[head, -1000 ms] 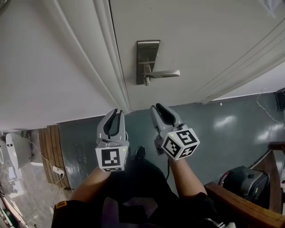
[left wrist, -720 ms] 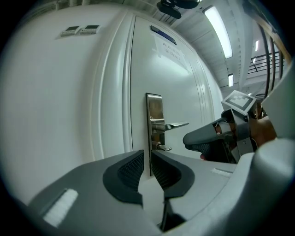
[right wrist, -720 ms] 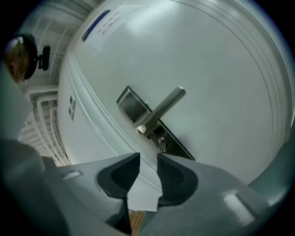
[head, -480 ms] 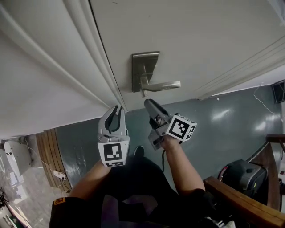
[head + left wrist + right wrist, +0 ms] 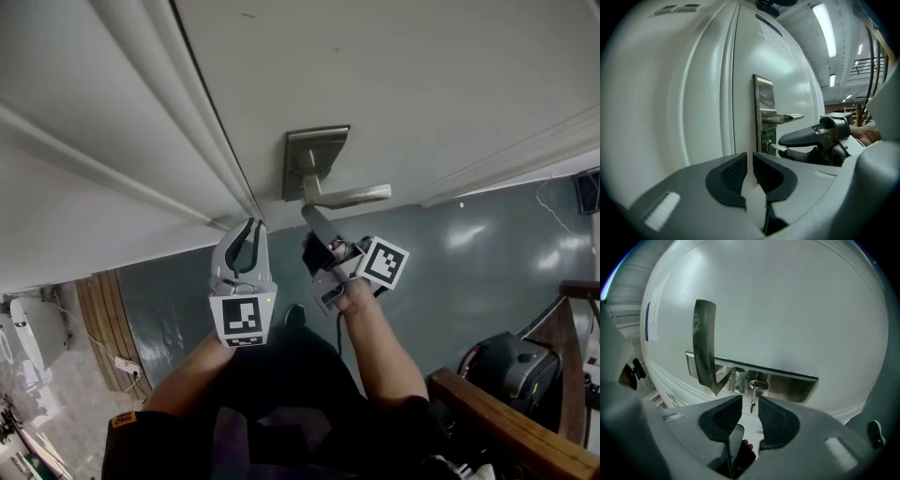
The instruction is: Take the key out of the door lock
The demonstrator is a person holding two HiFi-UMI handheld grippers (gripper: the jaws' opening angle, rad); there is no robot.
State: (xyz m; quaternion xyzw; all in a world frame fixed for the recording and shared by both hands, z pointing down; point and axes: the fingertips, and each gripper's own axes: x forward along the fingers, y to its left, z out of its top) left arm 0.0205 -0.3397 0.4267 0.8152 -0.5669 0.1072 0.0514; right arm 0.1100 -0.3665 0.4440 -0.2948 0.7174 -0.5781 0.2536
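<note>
The grey left gripper (image 5: 750, 158) hangs nearest, by the door's edge. Its jaws are drawn together to a thin slit with nothing in them. Just right of it, the grey right gripper (image 5: 750, 405), rolled on its side, reaches under the silver lever handle (image 5: 352, 195). Its jaws, just opened wide and eased slightly back, stand apart on either side of the small silver key (image 5: 753, 399) without pressing it. The key sticks out of the keyhole in the brushed steel lock plate (image 5: 307, 155) on the white panelled door (image 5: 403, 66).
</note>
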